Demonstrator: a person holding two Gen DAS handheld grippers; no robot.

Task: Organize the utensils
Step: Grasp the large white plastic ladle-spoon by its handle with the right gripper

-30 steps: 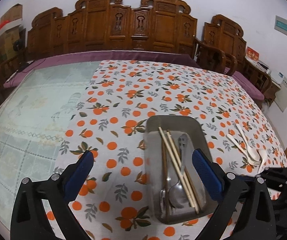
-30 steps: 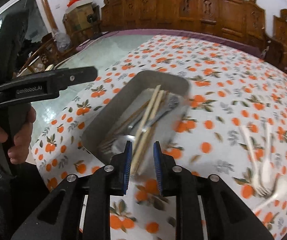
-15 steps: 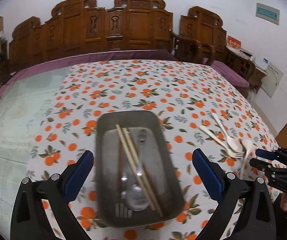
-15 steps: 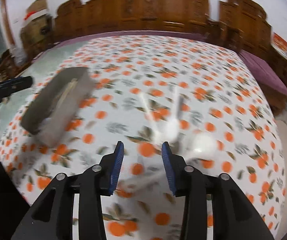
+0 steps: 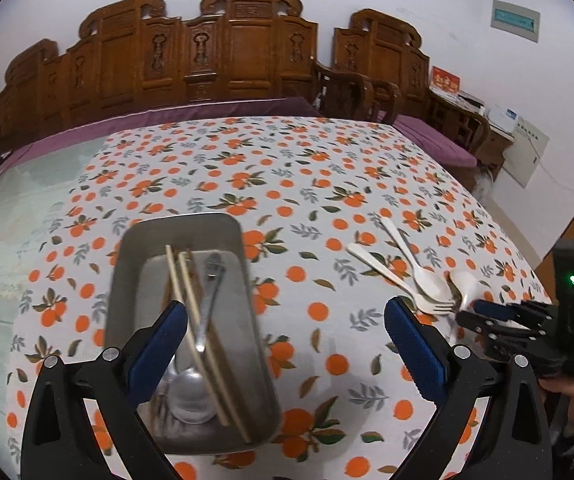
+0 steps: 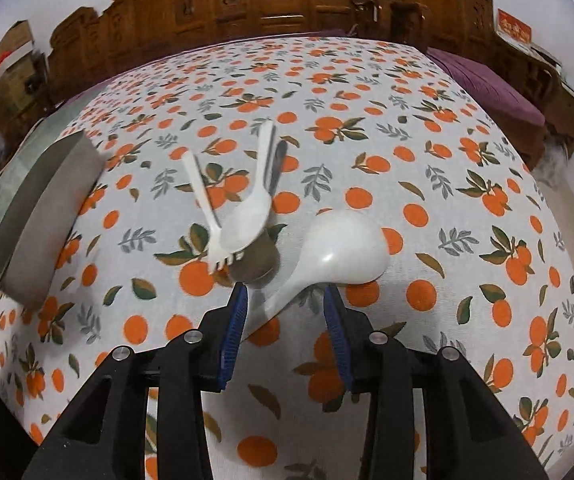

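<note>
Chopsticks (image 5: 191,312) and metal cutlery are already gathered in the steel tray (image 5: 127,280) at lower left. Left on the bench (image 6: 407,184), mid-frame, are a white spoon (image 6: 247,216), fork (image 6: 207,216) and ladle (image 6: 347,248). The left tongs (image 5: 287,344) are spread wide and empty; the right tongs (image 6: 285,308), just partly opened, straddle the ladle's handle ungripped.

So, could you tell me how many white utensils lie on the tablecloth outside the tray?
3: a white fork, a slim white spoon overlapping it, and a broad white spoon whose handle lies between the right tongs. A darker piece beneath may be another utensil.
</note>
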